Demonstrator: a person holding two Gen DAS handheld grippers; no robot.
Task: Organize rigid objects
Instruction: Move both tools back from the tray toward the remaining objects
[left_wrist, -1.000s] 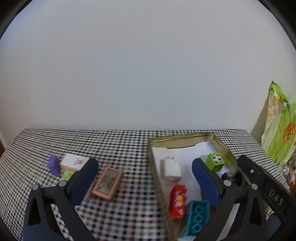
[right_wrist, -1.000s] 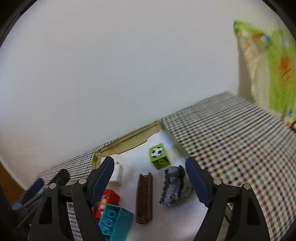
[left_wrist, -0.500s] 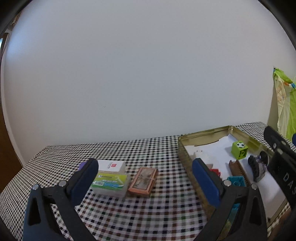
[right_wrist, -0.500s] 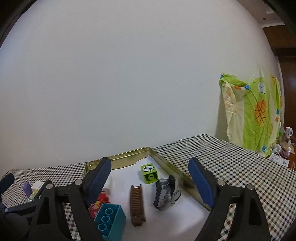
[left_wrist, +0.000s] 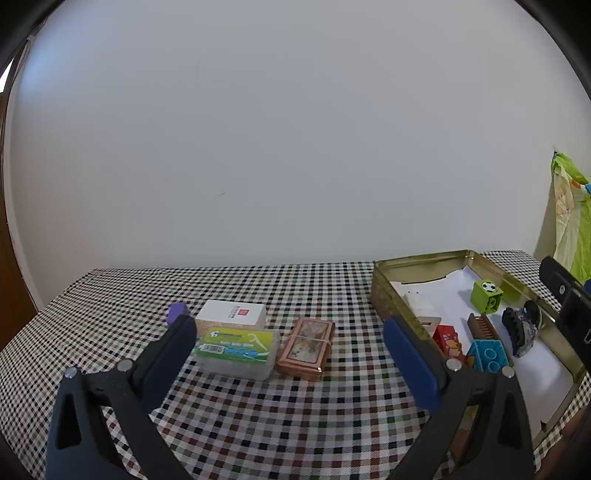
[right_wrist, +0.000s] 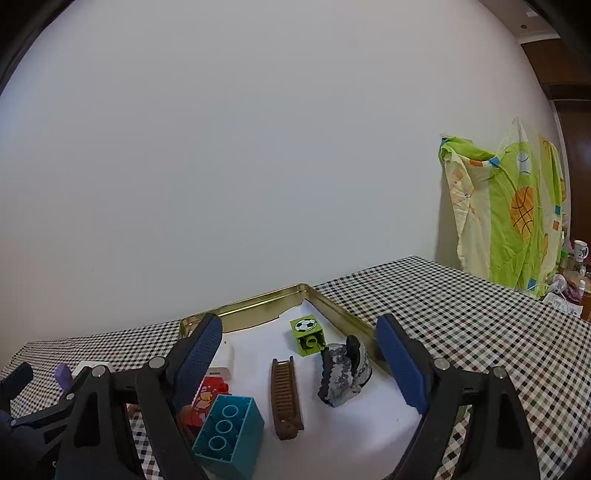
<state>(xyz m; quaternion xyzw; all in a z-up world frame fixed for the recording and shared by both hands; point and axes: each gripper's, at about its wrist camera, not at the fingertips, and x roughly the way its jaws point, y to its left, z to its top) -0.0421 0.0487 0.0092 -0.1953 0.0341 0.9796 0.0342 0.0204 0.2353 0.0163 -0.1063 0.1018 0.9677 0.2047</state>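
Left wrist view: left tongs (left_wrist: 290, 349) were spread wide, holding nothing, above the checkered tabletop (left_wrist: 258, 406). Between the blue pads sat a floss-pick box (left_wrist: 236, 349) with green label, and a copper-coloured flat case (left_wrist: 307, 348) just beside it on the right. A white box (left_wrist: 232, 314) with a red mark was touching the floss box from behind; a purple block (left_wrist: 176, 312) stood just left of that, partly behind the left pad. Gold tin tray (left_wrist: 413, 267) was off to the right, paper-lined, holding a white charger (left_wrist: 419, 303), red block (left_wrist: 447, 339), teal brick (left_wrist: 488, 355), brown comb (left_wrist: 482, 326), green football cube (left_wrist: 487, 295) and dark hair claw (left_wrist: 521, 330). Part of the other tool showed at the far right edge.

Right wrist view: right tongs (right_wrist: 299, 363) were also wide apart and empty, over the gold tin tray (right_wrist: 258, 306). Teal brick (right_wrist: 229, 430) lay nearest, red block (right_wrist: 207, 398) touching its left side, partly behind the left pad. Brown comb (right_wrist: 285, 397) lay lengthwise mid-tray; hair claw (right_wrist: 343, 371) to its right, near the tray wall; green football cube (right_wrist: 308, 334) just behind it. White charger (right_wrist: 225, 360) sat behind the left pad. Green patterned cloth (right_wrist: 509, 214) hung at the right, well apart.
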